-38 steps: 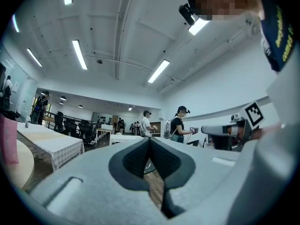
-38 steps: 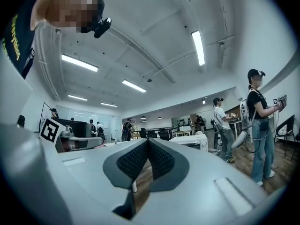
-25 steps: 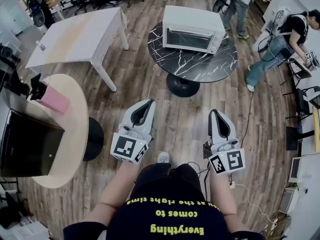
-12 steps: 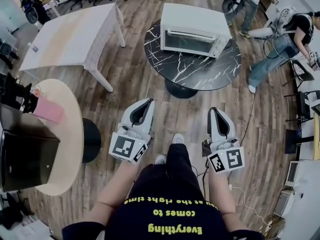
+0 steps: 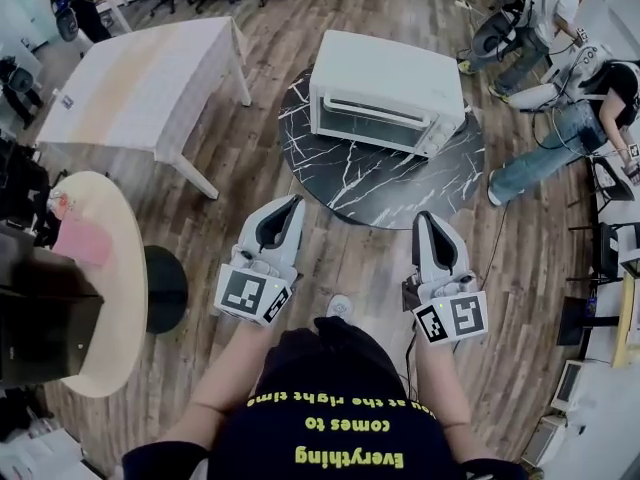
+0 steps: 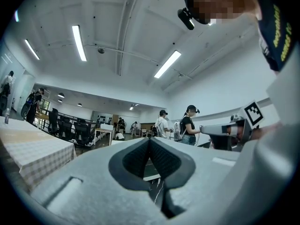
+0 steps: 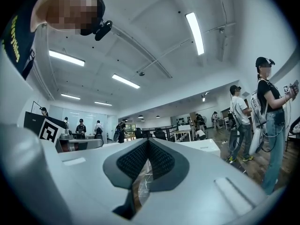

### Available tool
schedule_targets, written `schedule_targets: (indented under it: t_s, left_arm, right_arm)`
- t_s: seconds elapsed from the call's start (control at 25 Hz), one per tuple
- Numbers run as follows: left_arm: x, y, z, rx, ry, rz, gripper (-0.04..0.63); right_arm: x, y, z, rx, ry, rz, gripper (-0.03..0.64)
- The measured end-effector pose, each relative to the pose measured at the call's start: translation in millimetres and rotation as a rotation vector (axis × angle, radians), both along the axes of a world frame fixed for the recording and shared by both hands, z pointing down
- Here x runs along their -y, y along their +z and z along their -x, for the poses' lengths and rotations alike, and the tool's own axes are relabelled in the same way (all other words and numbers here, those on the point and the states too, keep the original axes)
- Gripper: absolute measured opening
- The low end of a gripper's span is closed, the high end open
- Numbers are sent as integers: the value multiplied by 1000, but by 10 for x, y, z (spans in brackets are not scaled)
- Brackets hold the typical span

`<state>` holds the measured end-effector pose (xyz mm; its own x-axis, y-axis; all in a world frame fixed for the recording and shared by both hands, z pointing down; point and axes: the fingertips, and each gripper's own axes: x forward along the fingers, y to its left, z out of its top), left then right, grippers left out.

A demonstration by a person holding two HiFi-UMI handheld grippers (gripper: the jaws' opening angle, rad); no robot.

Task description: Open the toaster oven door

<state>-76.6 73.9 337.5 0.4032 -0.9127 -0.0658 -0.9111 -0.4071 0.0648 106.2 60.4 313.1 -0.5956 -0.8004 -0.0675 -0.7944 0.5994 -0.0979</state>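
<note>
Toaster oven (image 5: 385, 93) at 12 o'clock on round marble table (image 5: 400, 190), door (image 5: 372, 126) shut and facing the person, handle untouched. Task not started: left to do is close the gap, catch the handle, swing the door down. Left gripper (image 5: 290, 206) at 7 o'clock of the oven, right gripper (image 5: 426, 223) at 5 o'clock, tips near the table's near rim, apart from the oven, held level, pointing to 12. Both jaw pairs clenched on nothing

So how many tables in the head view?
3: black marble table under the toaster oven, white rectangular table upper left, round wooden table far left. Others may be hidden.
</note>
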Motion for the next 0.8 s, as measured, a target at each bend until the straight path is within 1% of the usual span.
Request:
schedule_targets:
  t_s: [0.2, 0.44, 0.64, 0.8]
  left_arm:
    - [410, 81, -105, 10, -21, 26, 0]
    - [824, 194, -28, 17, -20, 50, 0]
    - [1379, 245, 117, 23, 18, 47, 0]
    - [1883, 168, 251, 44, 78, 16, 0]
  right_arm:
    - [461, 134, -136, -3, -17, 42, 11]
    - [860, 235, 3, -6, -32, 60, 11]
    - [1368, 234, 145, -10, 11, 48, 11]
    - [1785, 152, 264, -8, 70, 21, 11]
